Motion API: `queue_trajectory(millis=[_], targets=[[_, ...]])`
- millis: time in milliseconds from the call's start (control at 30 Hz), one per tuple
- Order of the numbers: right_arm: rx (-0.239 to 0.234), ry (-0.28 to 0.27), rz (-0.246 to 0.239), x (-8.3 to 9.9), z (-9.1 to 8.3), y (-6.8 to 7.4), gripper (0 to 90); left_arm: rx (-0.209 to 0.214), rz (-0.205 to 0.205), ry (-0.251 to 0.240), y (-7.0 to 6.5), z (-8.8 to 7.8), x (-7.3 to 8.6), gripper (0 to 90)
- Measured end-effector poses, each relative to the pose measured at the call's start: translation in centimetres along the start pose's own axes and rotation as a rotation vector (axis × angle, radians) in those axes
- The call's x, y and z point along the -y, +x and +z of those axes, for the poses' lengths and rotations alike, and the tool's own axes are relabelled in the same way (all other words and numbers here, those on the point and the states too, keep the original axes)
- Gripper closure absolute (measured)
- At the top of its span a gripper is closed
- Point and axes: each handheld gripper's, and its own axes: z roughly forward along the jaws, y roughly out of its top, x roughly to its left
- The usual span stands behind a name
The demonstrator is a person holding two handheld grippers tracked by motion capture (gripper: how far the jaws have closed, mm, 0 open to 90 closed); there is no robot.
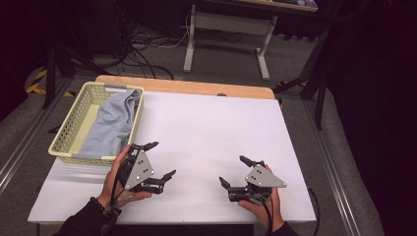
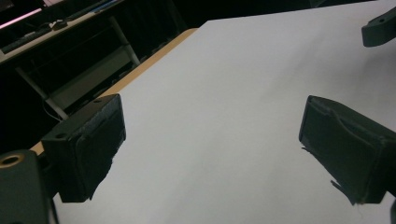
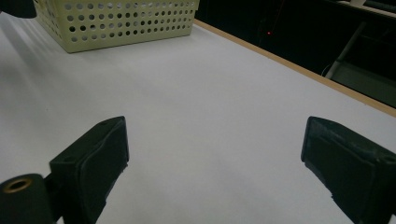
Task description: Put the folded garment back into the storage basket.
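a white surface (image 1: 211, 128) with a wooden far edge stood on grey floor (image 1: 162, 59); a white-legged desk (image 1: 231, 24) and dark cables (image 1: 142, 42) lay beyond it.

Perforated plastic basket (image 1: 74, 123); soft matt cloth (image 1: 110, 125); smooth white tabletop (image 1: 206, 132); wooden edge (image 1: 196, 87)

Counter (image 1: 206, 128): white top, wooden strip exposed along the far edge. Standing directly on it at the far left corner: pale yellow perforated basket (image 1: 69, 132), holding light blue folded cloth (image 1: 110, 125). Remaining white surface bare, flat, evenly lit in both gripper views.
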Motion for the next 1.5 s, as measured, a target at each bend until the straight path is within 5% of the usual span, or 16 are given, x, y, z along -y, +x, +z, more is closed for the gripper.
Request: queue_trajectory(millis=[233, 467, 900, 1500], targets=[[-0.001, 0.013, -0.008, 0.3, 0.2, 0.4, 7.4, 0.025, -0.033, 0.041, -0.6, -0.3, 2.4, 7.4], [-0.007, 0.039, -0.008, 1.2, 0.1, 0.9, 7.4, -0.01, -0.066, 0.078, -0.6, -1.1, 3.8, 6.8], [-0.016, 0.034, -0.014, 1.0, 0.1, 0.9, 8.0, 0.008, -0.101, 0.086, -0.1, -1.1, 4.1, 6.4], [-0.013, 0.069, -0.01, 1.2, 0.3, 0.6, 8.4, 0.027, -0.099, 0.113, -0.2, -0.3, 4.2, 6.4]])
